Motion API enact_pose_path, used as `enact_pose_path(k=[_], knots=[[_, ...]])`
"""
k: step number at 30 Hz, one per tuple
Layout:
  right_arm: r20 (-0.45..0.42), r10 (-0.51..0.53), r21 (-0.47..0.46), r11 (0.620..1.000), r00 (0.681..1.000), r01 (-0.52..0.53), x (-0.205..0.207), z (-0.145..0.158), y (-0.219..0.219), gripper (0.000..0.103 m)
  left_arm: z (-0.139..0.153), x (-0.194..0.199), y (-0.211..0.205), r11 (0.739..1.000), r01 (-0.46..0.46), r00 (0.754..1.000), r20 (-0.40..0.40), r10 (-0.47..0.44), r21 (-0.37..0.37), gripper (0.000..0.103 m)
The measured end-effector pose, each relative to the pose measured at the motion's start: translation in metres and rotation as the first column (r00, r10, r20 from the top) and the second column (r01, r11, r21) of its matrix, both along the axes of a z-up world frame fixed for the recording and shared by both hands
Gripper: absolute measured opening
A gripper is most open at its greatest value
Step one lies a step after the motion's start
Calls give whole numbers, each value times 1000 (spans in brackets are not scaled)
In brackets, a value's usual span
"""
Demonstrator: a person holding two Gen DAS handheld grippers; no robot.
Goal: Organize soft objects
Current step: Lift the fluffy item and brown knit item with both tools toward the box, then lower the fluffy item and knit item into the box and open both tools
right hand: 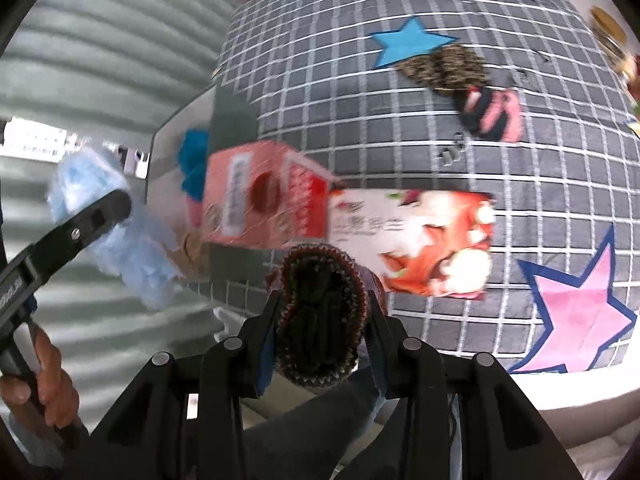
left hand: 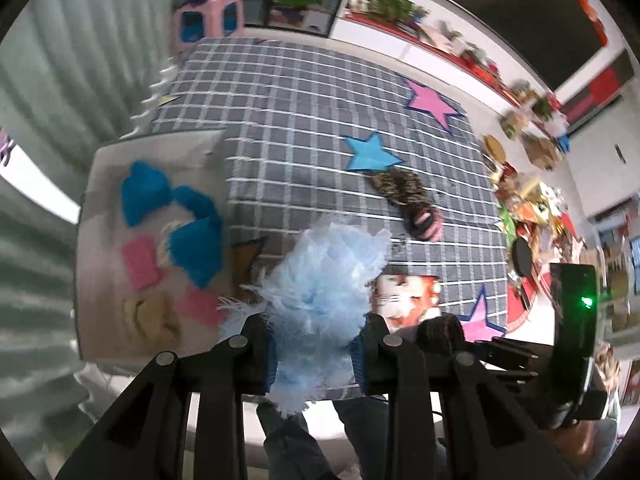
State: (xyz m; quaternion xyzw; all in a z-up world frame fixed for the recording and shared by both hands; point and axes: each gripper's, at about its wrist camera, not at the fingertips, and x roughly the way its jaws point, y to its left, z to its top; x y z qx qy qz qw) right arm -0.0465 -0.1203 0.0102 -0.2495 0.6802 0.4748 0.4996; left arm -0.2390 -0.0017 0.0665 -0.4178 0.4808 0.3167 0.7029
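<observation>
2 items in transit toward white bin (left hand: 100, 184): left hand-held gripper (left hand: 316, 354) clamps blue fluffy puff (left hand: 324, 276); right hand-held gripper (right hand: 322, 338) clamps knitted sock (right hand: 320, 320), for sorting.

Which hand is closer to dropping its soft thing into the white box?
Probably the left. The left gripper, shut on the fluffy light-blue pompom, hangs beside the white box holding other soft things. The right gripper, clamping the dark knitted hat, sits farther from it, above the checked cloth.
</observation>
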Motion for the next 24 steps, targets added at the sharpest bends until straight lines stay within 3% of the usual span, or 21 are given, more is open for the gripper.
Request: enact_pose_path(k=[6, 14, 24], knots=[[21, 129, 18, 991, 991, -130, -47, 7, 18, 40, -8, -43, 2, 996, -92, 995, -32, 92, 0, 32], [58, 287, 59, 955, 956, -290, -102, 24, 53, 40, -10, -92, 10, 976, -215, 975, -53, 217, 35, 32], [101, 386, 117, 911, 917, -396, -144, 40, 115, 40, -14, -125, 35, 941, -330, 940, -62, 334, 77, 32]])
